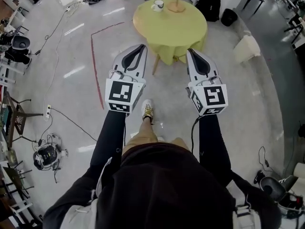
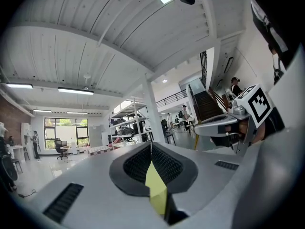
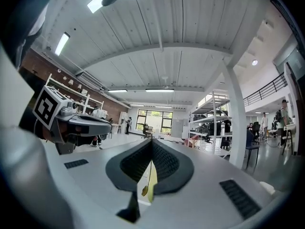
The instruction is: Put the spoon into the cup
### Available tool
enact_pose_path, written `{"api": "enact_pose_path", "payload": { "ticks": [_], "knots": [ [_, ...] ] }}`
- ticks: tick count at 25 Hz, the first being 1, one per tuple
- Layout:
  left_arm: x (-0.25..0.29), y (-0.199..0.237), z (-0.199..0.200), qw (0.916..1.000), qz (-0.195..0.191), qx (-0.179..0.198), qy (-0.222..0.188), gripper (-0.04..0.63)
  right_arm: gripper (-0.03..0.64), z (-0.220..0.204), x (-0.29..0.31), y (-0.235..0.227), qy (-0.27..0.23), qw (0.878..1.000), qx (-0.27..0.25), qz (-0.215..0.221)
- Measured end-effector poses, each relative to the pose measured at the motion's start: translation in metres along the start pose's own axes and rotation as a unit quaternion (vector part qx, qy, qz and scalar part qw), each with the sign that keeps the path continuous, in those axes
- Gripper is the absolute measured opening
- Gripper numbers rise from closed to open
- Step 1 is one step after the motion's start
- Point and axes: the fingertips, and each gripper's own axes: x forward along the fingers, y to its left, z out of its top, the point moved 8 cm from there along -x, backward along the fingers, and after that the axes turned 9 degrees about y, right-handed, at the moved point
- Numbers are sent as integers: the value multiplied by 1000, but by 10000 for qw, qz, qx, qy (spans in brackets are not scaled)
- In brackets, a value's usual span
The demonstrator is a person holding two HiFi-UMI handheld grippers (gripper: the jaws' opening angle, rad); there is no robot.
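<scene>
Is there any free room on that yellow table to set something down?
Yes: the yellow table is bare across its near half, from the cup and wooden stand to the near edge. Only the far rim, where those two sit, is crowded.

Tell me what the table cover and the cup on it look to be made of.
Table cover: yellow-green cloth with a matte finish; it drapes over the round edge in soft folds. Cup: white with a dark marking, probably glazed ceramic, though it is too small in the head view to be sure.
</scene>
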Motion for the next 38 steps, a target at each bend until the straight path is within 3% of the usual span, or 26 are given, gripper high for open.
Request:
{"api": "enact_pose_path", "payload": {
  "ticks": [18, 27, 38],
  "knots": [
    [181, 129, 19, 9971, -579, 249, -428, 21, 28, 32, 181, -80, 14, 9974, 51, -722],
    [220, 170, 7, 9968, -662, 217, -389, 22, 29, 37, 241, -89, 57, 9972, 38, -744],
    [250, 189, -8, 9975, -610, 136, -336, 21, 28, 32, 279, -101, 113, 9977, -60, -669]
  ]
}}
